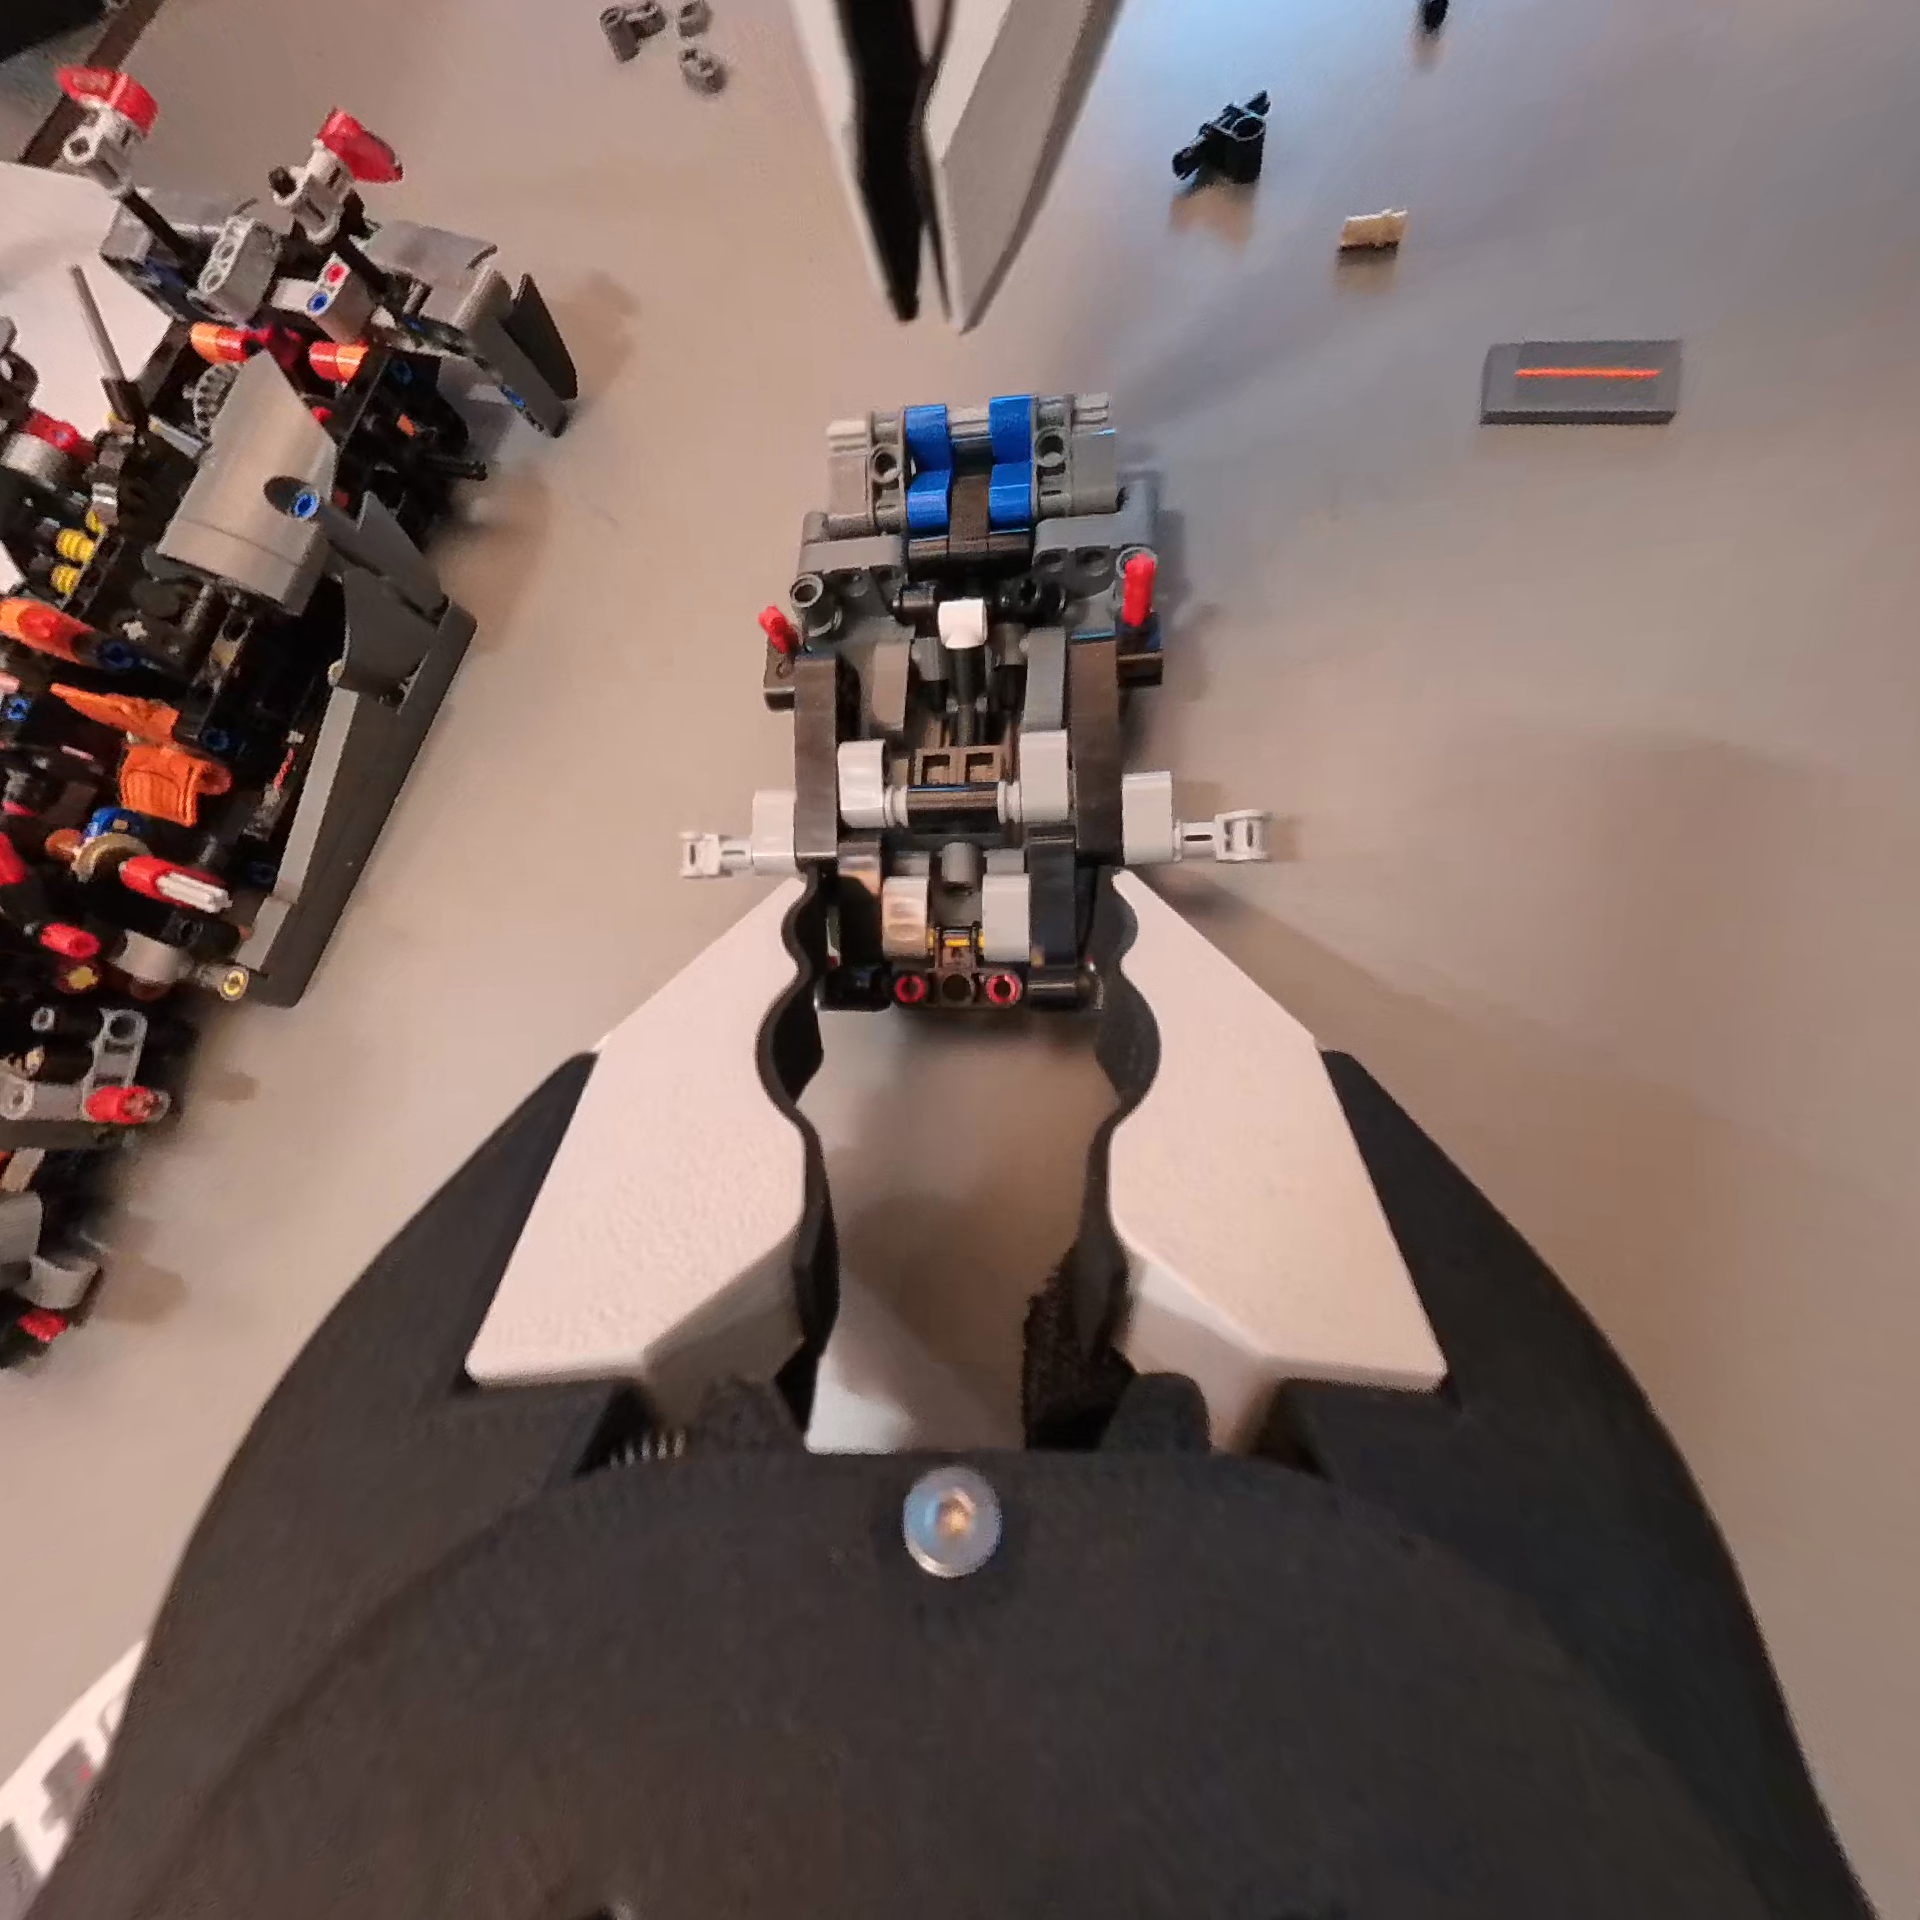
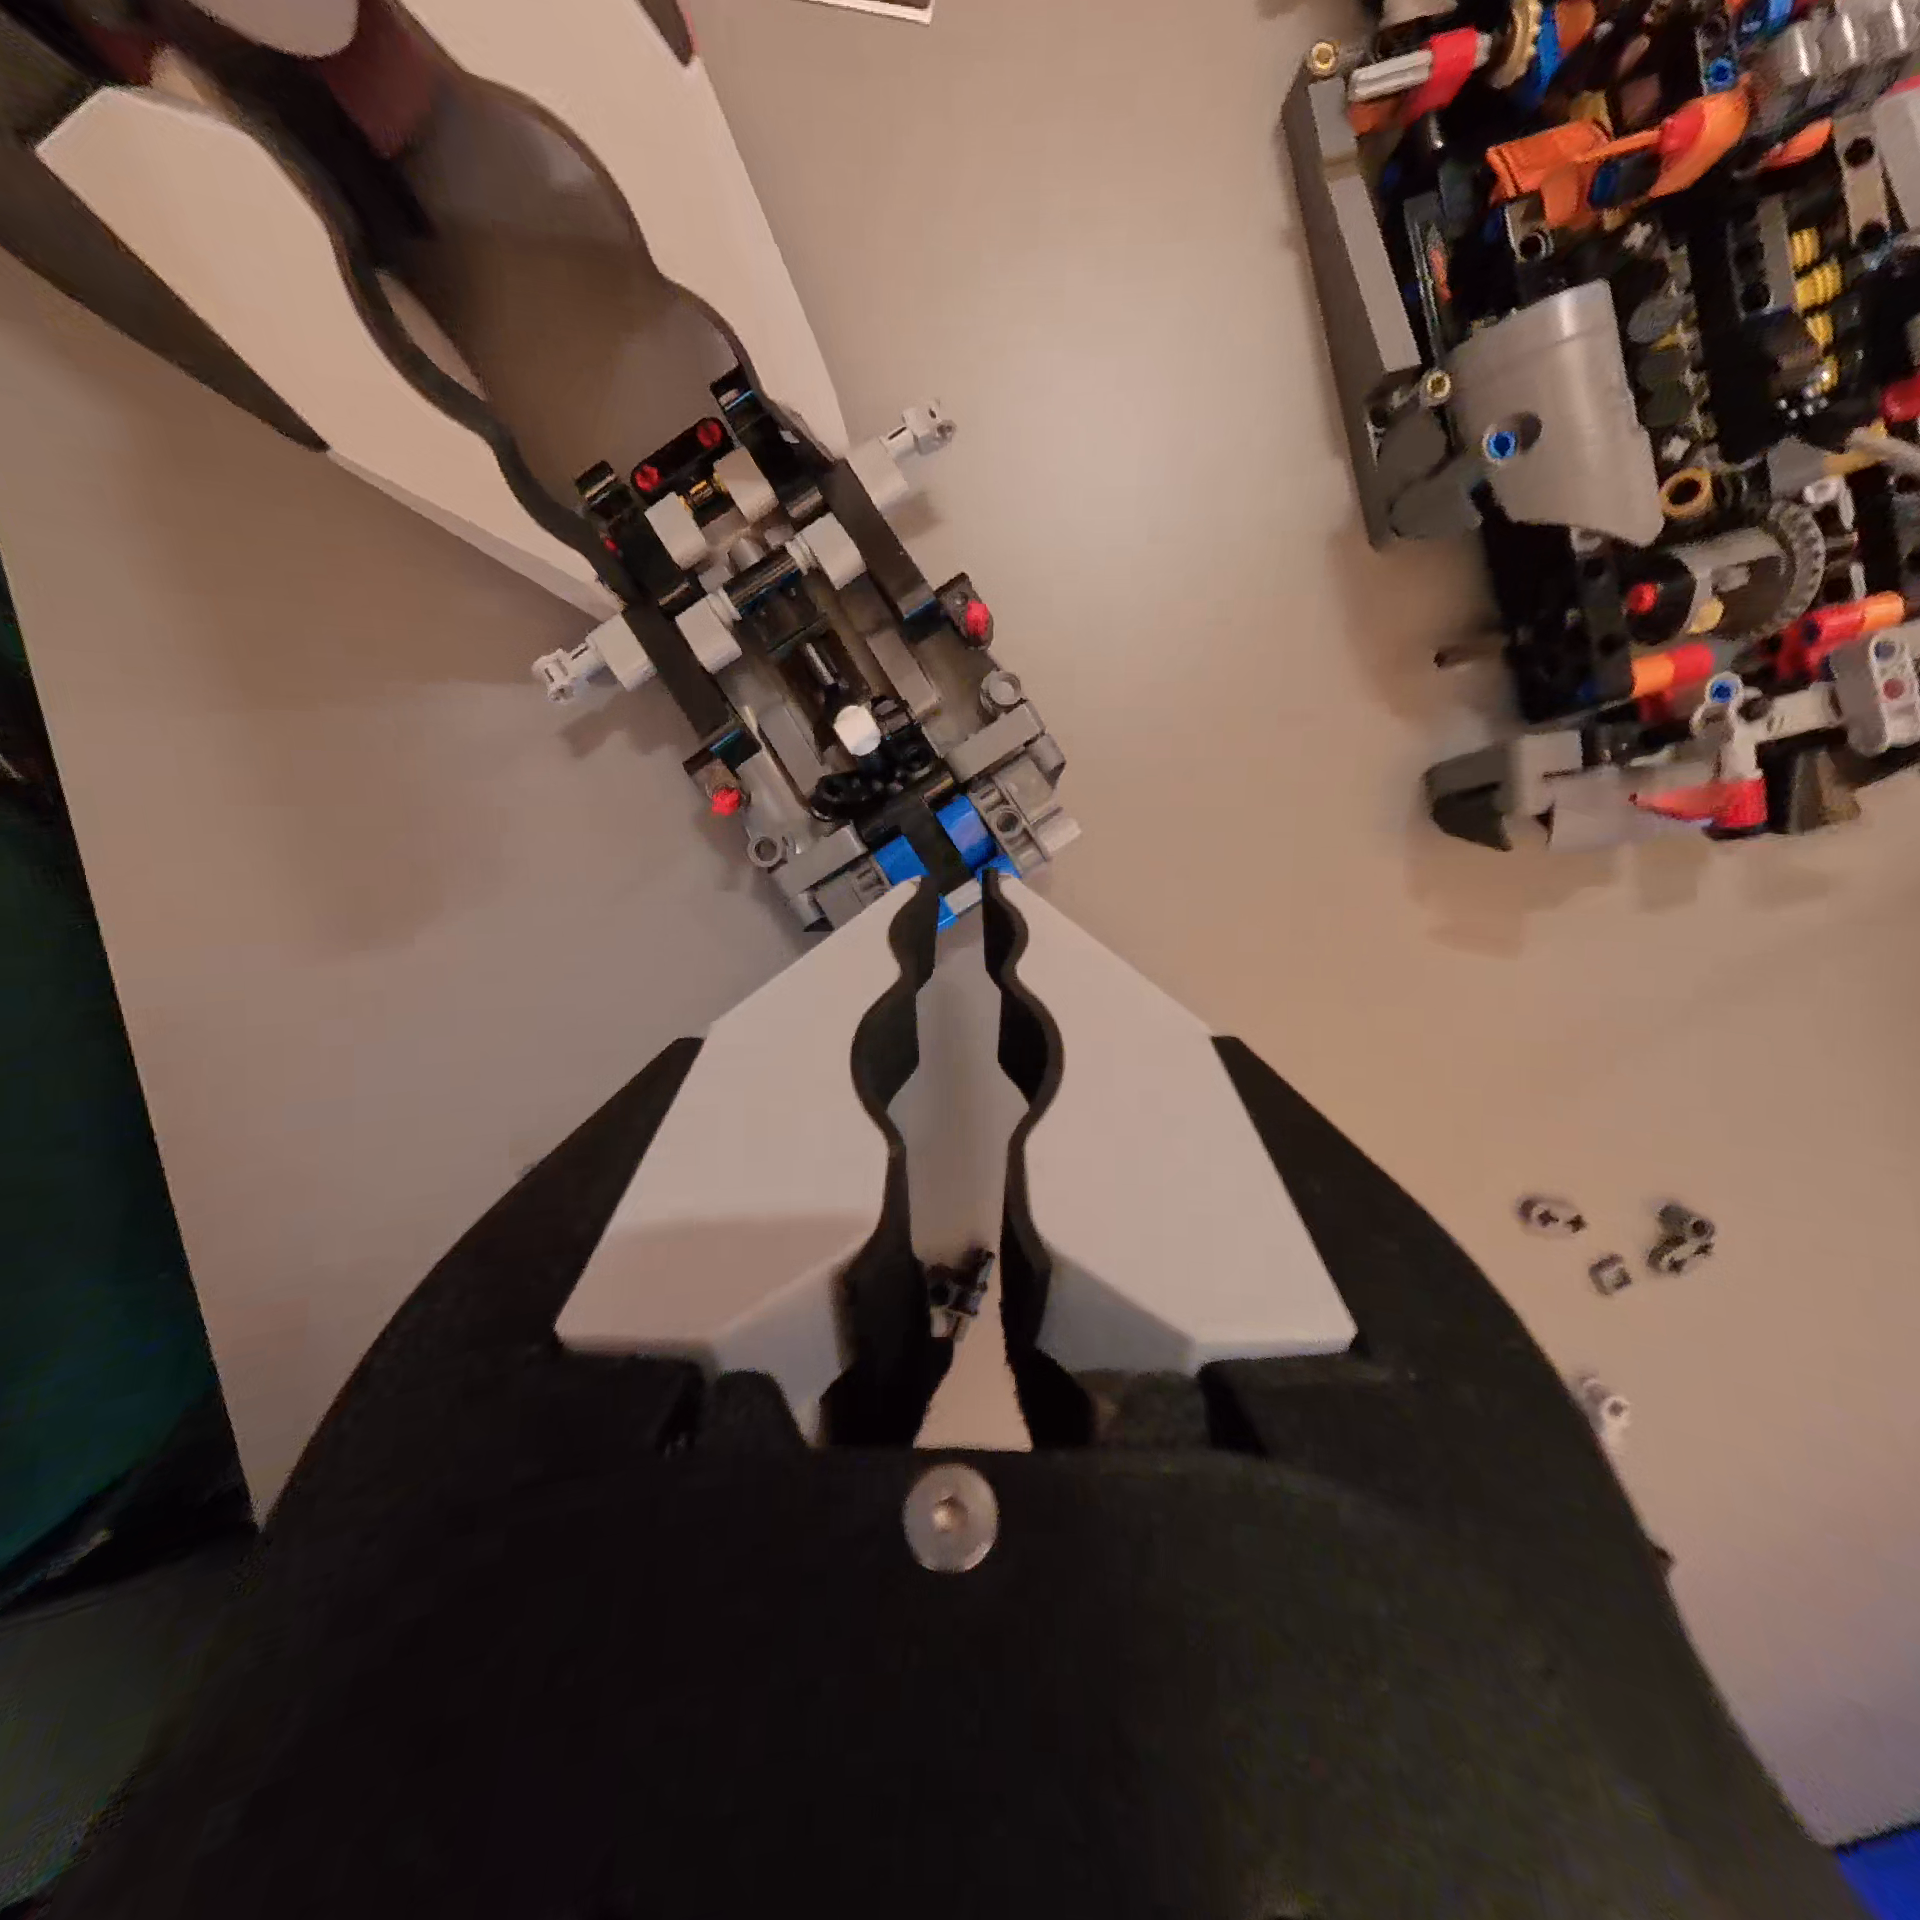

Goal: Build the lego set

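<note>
A small grey-and-black lego sub-assembly [image 1: 961,717] sits on the pale table [image 1: 1455,935], in the middle of the left wrist view. The left claw [image 1: 956,956] is clamped on its near end, one finger on each side of the black frame where two red pins face the camera. At the far end, toward the top centre of that frame, are its blue pieces [image 1: 966,462].

In the right wrist view the same sub-assembly [image 2: 821,665] lies diagonally at centre, with the left claw [image 2: 665,457] reaching in from the upper left. The right claw [image 2: 951,883] has its tips nearly together right at the blue end; whether it pinches anything there I cannot tell.

A large, half-built lego model [image 1: 187,665], crowded with orange, red and grey parts, stands apart along the left edge of the left view. Loose small grey pieces [image 2: 1621,1242] lie at the right view's lower right.
</note>
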A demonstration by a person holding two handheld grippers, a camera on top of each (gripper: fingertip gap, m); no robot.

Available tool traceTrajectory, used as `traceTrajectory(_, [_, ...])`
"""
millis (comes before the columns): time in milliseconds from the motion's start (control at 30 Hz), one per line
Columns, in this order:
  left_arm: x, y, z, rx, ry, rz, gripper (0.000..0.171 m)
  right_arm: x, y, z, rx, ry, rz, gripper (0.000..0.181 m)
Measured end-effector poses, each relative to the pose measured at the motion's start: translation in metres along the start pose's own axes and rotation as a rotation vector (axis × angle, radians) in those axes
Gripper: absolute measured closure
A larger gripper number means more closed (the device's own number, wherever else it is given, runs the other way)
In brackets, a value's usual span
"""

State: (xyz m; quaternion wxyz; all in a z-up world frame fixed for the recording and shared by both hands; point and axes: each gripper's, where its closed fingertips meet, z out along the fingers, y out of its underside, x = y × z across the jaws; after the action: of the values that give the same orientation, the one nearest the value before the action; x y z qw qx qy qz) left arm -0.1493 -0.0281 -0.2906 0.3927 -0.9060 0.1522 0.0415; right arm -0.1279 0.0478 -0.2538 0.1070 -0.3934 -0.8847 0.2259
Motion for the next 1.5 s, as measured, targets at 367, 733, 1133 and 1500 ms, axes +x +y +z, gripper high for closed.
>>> traceTrajectory(367, [0.019,-0.014,-0.008,0.03,-0.086,-0.119,0.118,-0.006,0.022,0.012,0.07,0.042,0.311,0.159])
traceTrajectory(733, [0.026,-0.023,-0.033,0.113,-0.098,-0.117,0.118,-0.003,0.027,0.003,0.136,0.055,0.359,0.149])
traceTrajectory(1133, [0.041,-0.011,-0.01,0.025,0.044,-0.162,0.121,-0.011,0.025,0.021,0.14,-0.004,0.363,0.151])
traceTrajectory(1500, [0.003,-0.01,-0.026,0.087,0.009,-0.124,0.115,-0.008,0.026,0.026,0.125,-0.019,0.345,0.154])
